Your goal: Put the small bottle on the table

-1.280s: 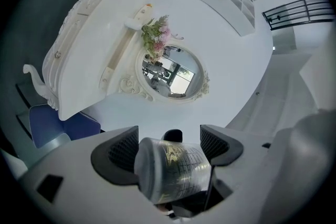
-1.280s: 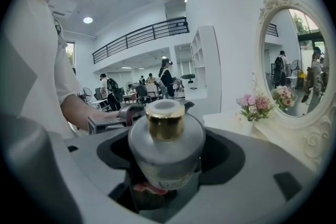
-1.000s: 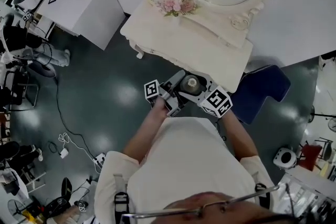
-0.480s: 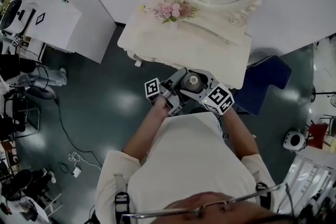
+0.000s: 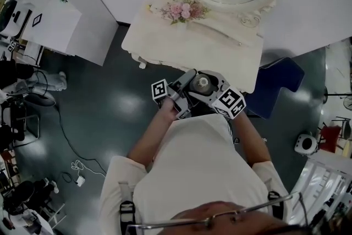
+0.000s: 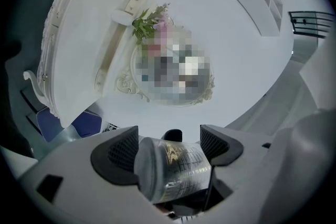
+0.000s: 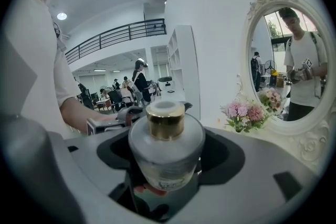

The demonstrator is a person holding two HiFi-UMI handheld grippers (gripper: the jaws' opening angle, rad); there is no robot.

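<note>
Right now the bottle [image 7: 166, 157] is off the table [image 5: 181, 48], held in the air just in front of its near edge, close to the person's chest. It is upright: its long axis is vertical and the neck points up, so the head view looks down on its round top. The right gripper [image 7: 168, 139] clamps it, one dark jaw on each side of the rounded body. The body is frosted, cloudy glass, squat and wide-shouldered, with a shiny gold collar [image 7: 165, 126] under a flat white cap [image 7: 165, 109] and a printed label low down.

The left gripper [image 6: 169, 140] is rolled, so the bottle lies crosswise in its view, flat base toward one ribbed dark pad [image 6: 123, 152]. Its jaws stand apart with the bottle between them. That pad meets the base; I cannot tell whether the other touches.
</note>
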